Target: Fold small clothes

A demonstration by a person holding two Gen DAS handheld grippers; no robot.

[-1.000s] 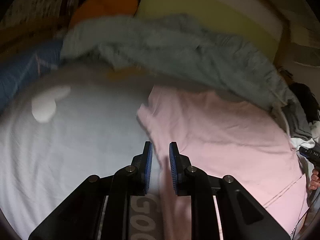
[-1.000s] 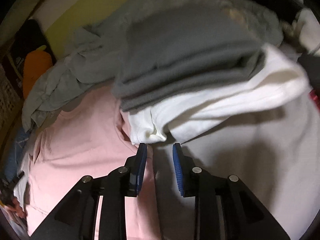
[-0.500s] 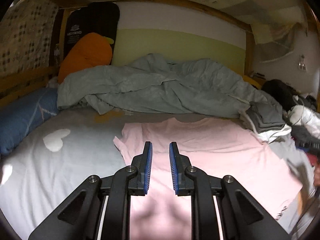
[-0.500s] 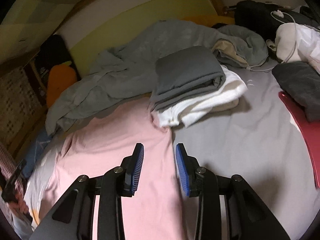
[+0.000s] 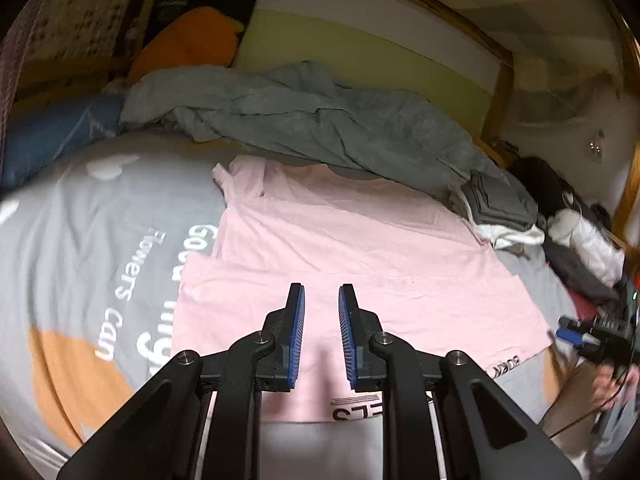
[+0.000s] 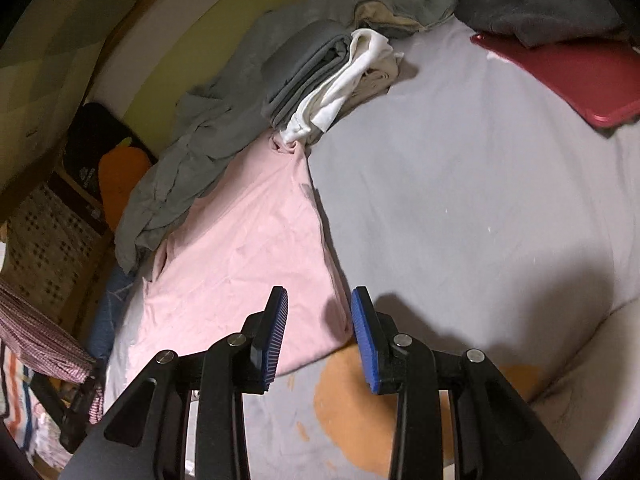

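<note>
Left gripper (image 5: 321, 300) hangs over the near half of the pink t-shirt (image 5: 340, 248), blue pads a narrow gap apart with nothing pinched in them. Right gripper (image 6: 319, 304) has just been spreading its jaws a bit, nothing between them either, and sits over the shirt's edge. The shirt lies on the grey bedsheet (image 6: 460, 208), near part folded over. Beyond it is a rumpled grey blanket (image 5: 320, 120), with a folded grey and white stack (image 6: 320, 76) at the shirt's far corner.
</note>
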